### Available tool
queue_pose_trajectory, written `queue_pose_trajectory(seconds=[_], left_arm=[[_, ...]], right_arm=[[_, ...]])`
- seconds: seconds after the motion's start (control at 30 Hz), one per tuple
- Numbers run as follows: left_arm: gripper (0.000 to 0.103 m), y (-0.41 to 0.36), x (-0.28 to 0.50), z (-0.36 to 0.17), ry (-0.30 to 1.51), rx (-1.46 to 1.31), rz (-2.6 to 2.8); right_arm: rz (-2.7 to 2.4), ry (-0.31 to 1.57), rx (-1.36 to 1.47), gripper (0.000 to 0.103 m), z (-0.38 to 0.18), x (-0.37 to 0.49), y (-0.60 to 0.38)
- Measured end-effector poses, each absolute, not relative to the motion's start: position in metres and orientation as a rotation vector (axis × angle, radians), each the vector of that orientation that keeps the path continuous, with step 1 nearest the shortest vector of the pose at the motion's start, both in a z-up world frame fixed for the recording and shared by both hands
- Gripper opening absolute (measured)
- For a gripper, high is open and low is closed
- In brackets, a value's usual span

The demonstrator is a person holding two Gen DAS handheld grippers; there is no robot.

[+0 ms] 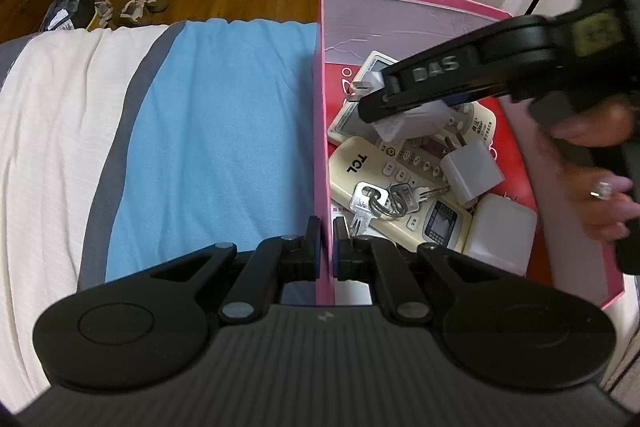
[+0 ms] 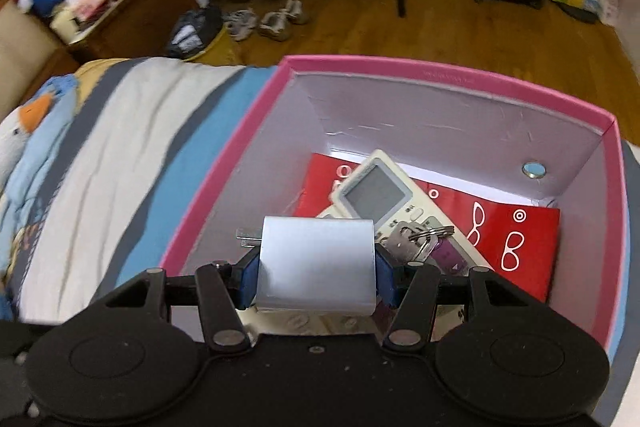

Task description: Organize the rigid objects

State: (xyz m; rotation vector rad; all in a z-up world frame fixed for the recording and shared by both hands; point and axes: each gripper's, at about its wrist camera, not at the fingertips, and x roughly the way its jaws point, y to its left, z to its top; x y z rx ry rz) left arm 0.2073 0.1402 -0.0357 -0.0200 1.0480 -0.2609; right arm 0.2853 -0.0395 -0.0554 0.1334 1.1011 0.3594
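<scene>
I have my left gripper clamped together on the near side wall of the pink cardboard box, one finger outside and one inside, steadying it on the striped blue, grey and white bedspread. My right gripper is clamped on a white plastic plug-in charger block, gripped across its flat sides and hanging over the box interior. Below it lie a cream remote control with a grey screen, a bunch of silver keys on a ring and a red printed booklet; the left view also shows a second cream remote marked TCL and two more white chargers. My worry is the release: the pile is uneven, so the block could land on the keys or a remote and slide. The soft bedding could also let the box tip if my left grip pulls on the thin wall
</scene>
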Motion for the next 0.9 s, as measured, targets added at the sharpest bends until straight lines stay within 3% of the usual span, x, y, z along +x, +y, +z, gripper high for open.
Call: queue_pose_trajectory(seconds=[0.1, 0.17, 0.33, 0.9], left_arm=[[0.005, 0.14, 0.208, -0.037, 1.052, -0.018, -0.261], [0.005, 0.14, 0.209, -0.039, 1.059, -0.018, -0.259], [0.005, 0.137, 0.208, -0.039, 1.057, -0.004, -0.259], [0.006, 0.132, 0.172, -0.004, 0.986, 0.014, -0.169]], right_arm=[[0.348, 1.077, 0.132, 0.062, -0.058, 0.285, -0.036], [0.362, 1.054, 0.159, 0.068, -0.053, 0.284, -0.039], [0.387, 1.001, 0.226, 0.068, -0.035, 0.269, -0.061], [0.383, 0.604, 0.102, 0.068, 0.058, 0.109, -0.156]])
